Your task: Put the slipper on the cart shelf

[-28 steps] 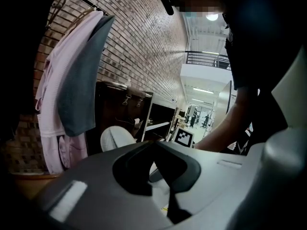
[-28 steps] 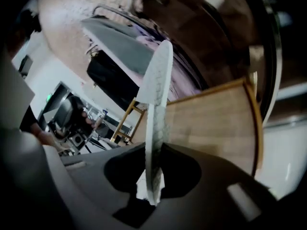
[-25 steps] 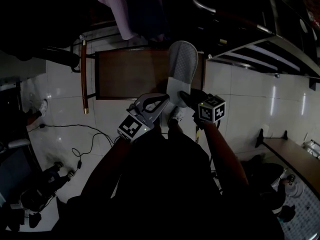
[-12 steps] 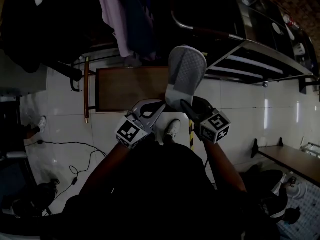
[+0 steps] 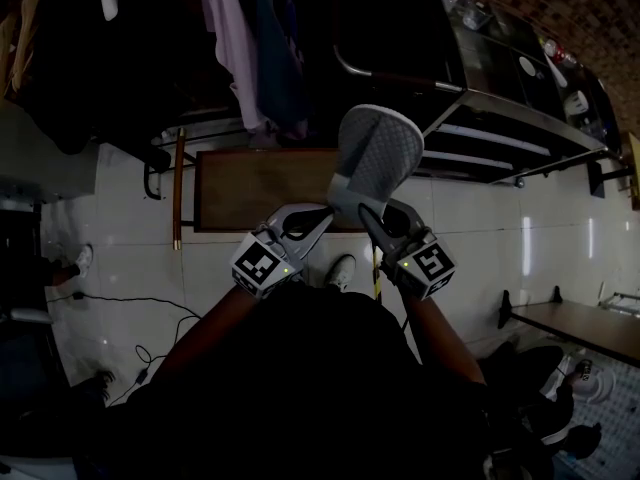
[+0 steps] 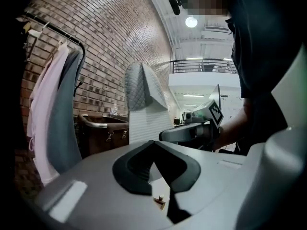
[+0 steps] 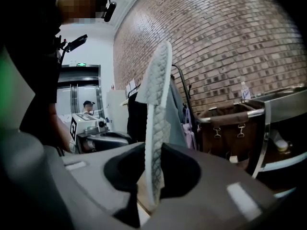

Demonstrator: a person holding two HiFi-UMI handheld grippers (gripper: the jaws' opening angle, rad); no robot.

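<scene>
A grey quilted slipper (image 5: pixel 378 148) stands on end in the air, sole toward the head camera and toe pointing up toward the metal cart (image 5: pixel 500 118). My right gripper (image 5: pixel 358 206) is shut on its heel end; in the right gripper view the ribbed sole (image 7: pixel 156 119) runs upright between the two pads. My left gripper (image 5: pixel 325 213) hangs just left of the slipper, shut with nothing in it. From the left gripper view the slipper (image 6: pixel 141 104) rises beyond the jaw tips, not touching them. The cart's shelves (image 7: pixel 283 162) lie to the right.
A brown wooden board (image 5: pixel 260 188) lies on the tiled floor below the grippers. Clothes hang on a rack (image 5: pixel 250 38) at the back left. A brown bag (image 7: pixel 230 123) hangs on the cart frame. A cable (image 5: pixel 150 318) trails across the floor at left.
The slipper has risen and tipped a little to the right, toward the cart. Both grippers have come up with it, and the head view now takes in more of the cart.
</scene>
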